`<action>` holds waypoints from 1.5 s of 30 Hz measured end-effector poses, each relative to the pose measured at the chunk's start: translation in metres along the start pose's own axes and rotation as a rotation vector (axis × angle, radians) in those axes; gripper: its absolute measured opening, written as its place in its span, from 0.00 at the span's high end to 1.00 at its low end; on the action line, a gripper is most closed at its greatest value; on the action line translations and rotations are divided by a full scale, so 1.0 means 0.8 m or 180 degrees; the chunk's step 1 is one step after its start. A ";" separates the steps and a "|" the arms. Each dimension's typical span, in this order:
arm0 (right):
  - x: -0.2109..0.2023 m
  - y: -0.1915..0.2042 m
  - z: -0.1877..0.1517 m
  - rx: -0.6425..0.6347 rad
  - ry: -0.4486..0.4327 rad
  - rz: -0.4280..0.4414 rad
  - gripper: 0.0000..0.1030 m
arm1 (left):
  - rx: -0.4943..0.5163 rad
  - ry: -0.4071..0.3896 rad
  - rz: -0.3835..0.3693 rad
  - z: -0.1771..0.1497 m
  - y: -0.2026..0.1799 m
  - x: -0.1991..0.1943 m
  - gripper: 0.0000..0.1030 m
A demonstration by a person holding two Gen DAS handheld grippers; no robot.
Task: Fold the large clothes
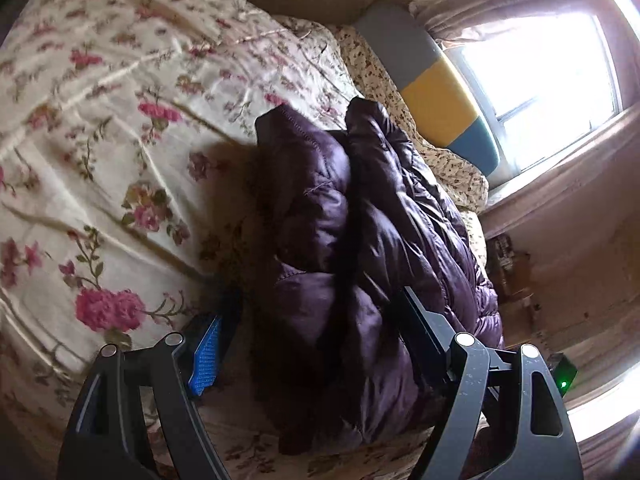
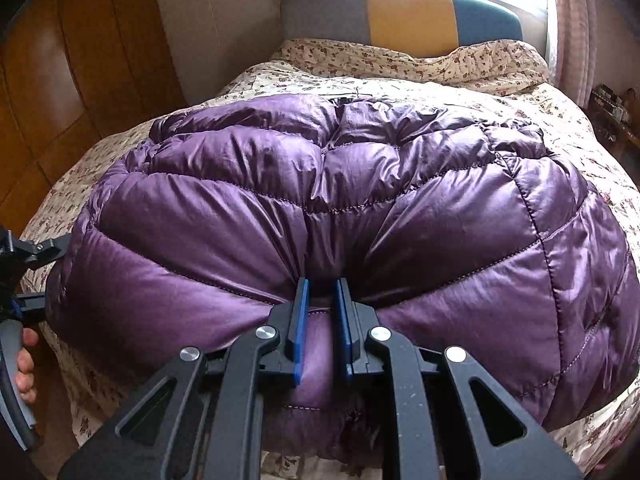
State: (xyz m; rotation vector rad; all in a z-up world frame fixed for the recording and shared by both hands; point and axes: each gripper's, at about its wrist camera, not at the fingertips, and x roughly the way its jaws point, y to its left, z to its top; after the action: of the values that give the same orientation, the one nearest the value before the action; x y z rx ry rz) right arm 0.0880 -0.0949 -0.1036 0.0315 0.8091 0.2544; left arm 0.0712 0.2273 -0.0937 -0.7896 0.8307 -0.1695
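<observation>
A purple quilted down jacket lies bunched on the floral bedspread. My right gripper is shut on a fold of the jacket at its near edge, with fabric pinched between the blue pads. In the left wrist view the jacket looks dark and lies between the wide-apart fingers of my left gripper. That gripper is open, its blue pad beside the jacket's left side. The left gripper also shows at the far left of the right wrist view, held by a hand.
The bed carries a floral quilt and a pillow. A grey, yellow and teal headboard stands under a bright window. A wooden wardrobe is to the left. Clutter sits by the right wall.
</observation>
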 end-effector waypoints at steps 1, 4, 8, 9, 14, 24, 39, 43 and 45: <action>0.000 0.000 0.000 -0.0008 -0.0004 0.0001 0.88 | -0.0035 -0.0003 -0.0035 0.001 0.002 0.000 0.24; 0.000 0.000 -0.001 0.0004 -0.0001 0.0015 0.88 | -0.0104 0.0036 -0.0101 0.007 0.002 0.003 0.24; -0.001 -0.002 -0.001 -0.0005 -0.0002 0.0022 0.88 | -0.0086 0.0133 -0.0229 0.008 -0.005 0.008 0.32; -0.001 -0.002 -0.001 -0.0010 -0.0005 0.0022 0.88 | -0.0074 0.0126 -0.0270 0.005 -0.008 0.008 0.36; 0.000 -0.002 -0.003 -0.0037 -0.0024 0.0017 0.88 | 0.0011 0.0067 -0.0454 -0.004 -0.024 0.000 0.59; 0.003 -0.015 -0.011 0.0008 -0.0039 0.0117 0.88 | 0.0638 -0.0084 -0.0759 -0.005 -0.122 -0.036 0.76; -0.011 -0.046 0.007 0.0090 0.0100 0.0296 0.88 | 0.1261 0.0128 -0.0963 -0.018 -0.262 -0.008 0.76; -0.030 -0.062 0.010 0.0121 0.0124 0.0311 0.87 | 0.1334 0.0206 -0.0986 -0.022 -0.282 0.010 0.76; -0.042 -0.072 0.010 0.0149 0.0109 0.0299 0.86 | 0.1385 0.0255 -0.0991 -0.026 -0.294 0.020 0.76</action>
State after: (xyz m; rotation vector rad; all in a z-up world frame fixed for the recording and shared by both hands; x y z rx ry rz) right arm 0.0839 -0.1585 -0.0811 0.1097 0.8488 0.3255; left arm 0.1044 0.0419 0.0501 -0.4975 0.7070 -0.6404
